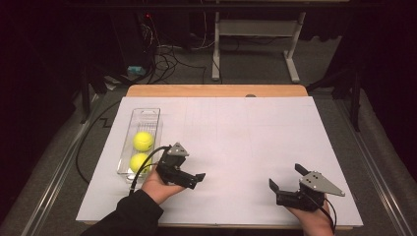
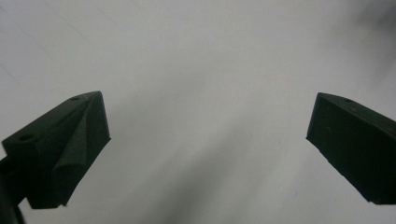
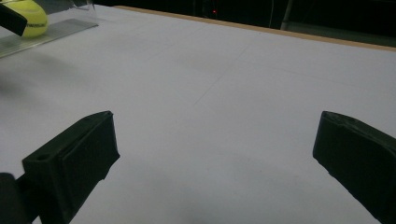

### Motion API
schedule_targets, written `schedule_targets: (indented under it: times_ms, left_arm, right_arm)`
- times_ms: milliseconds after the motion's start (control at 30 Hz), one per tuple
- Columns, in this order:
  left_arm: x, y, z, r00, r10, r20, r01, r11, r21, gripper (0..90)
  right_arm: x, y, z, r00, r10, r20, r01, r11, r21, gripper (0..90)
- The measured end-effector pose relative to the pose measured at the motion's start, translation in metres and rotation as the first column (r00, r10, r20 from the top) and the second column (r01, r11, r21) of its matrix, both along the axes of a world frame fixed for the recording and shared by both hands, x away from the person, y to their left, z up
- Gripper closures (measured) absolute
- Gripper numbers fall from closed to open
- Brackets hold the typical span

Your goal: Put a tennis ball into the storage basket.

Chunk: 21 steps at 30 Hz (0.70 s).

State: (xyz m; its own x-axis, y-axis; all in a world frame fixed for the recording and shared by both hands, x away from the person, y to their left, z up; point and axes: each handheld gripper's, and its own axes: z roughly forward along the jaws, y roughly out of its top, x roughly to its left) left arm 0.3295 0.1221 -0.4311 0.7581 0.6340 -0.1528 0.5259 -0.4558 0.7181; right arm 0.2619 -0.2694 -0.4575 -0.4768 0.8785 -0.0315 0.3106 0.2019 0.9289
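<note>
Two yellow tennis balls lie in a clear plastic tray (image 1: 147, 114) at the table's left: one ball (image 1: 143, 140) mid-tray, the other ball (image 1: 138, 162) nearer me, partly behind my left hand. My left gripper (image 1: 195, 178) is just right of the tray, low over the white sheet, open and holding nothing; its jaws stand wide apart in the left gripper view (image 2: 208, 140). My right gripper (image 1: 286, 177) rests near the front right, open and holding nothing (image 3: 215, 154). A ball (image 3: 29, 17) shows at the far left of the right gripper view.
A white sheet (image 1: 236, 142) covers the wooden table (image 1: 216, 90). Beyond the far edge stand a white table frame (image 1: 255, 44) and floor cables (image 1: 167, 59). Metal rails (image 1: 54, 172) run along both sides.
</note>
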Motion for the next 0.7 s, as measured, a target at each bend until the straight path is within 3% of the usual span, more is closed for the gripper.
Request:
schedule_targets:
  times_ms: [133,233,333,367,433,633,700]
  left_arm:
    - [-0.01,0.012,0.0,0.9952,0.017,0.096,-0.007,0.9939,-0.11,0.5]
    - [-0.018,0.027,-0.003,0.9862,0.054,0.157,-0.02,0.977,-0.212,0.5]
    - [-0.027,0.033,-0.006,0.9806,0.045,0.191,0.004,0.9681,-0.251,2.7]
    - [-0.028,0.034,-0.006,0.9808,0.043,0.19,0.007,0.9671,-0.254,2.6]
    - [-0.032,0.037,-0.009,0.9824,0.036,0.184,0.018,0.9583,-0.285,2.1]
    - [-0.035,0.041,-0.014,0.9792,0.039,0.199,0.027,0.9472,-0.32,0.2]
    - [-0.035,0.041,-0.014,0.9775,0.045,0.206,0.022,0.9492,-0.314,0.2]
  right_arm:
    - [-0.002,0.0,0.002,0.9999,0.003,0.01,-0.004,1.0,0.017,0.0]
    - [-0.003,-0.001,0.004,0.9998,0.003,0.02,-0.003,0.999,0.032,0.0]
    - [-0.005,-0.003,0.005,0.9998,-0.006,0.021,0.005,0.999,0.046,0.0]
    - [-0.005,-0.004,0.006,0.9997,-0.01,0.021,0.009,0.999,0.053,0.0]
    - [-0.007,-0.006,0.007,0.9995,-0.018,0.025,0.016,0.998,0.059,0.0]
    - [-0.011,-0.013,0.008,0.9986,-0.043,0.031,0.04,0.997,0.068,0.0]
    - [-0.01,-0.013,0.008,0.9984,-0.047,0.032,0.044,0.997,0.068,0.0]
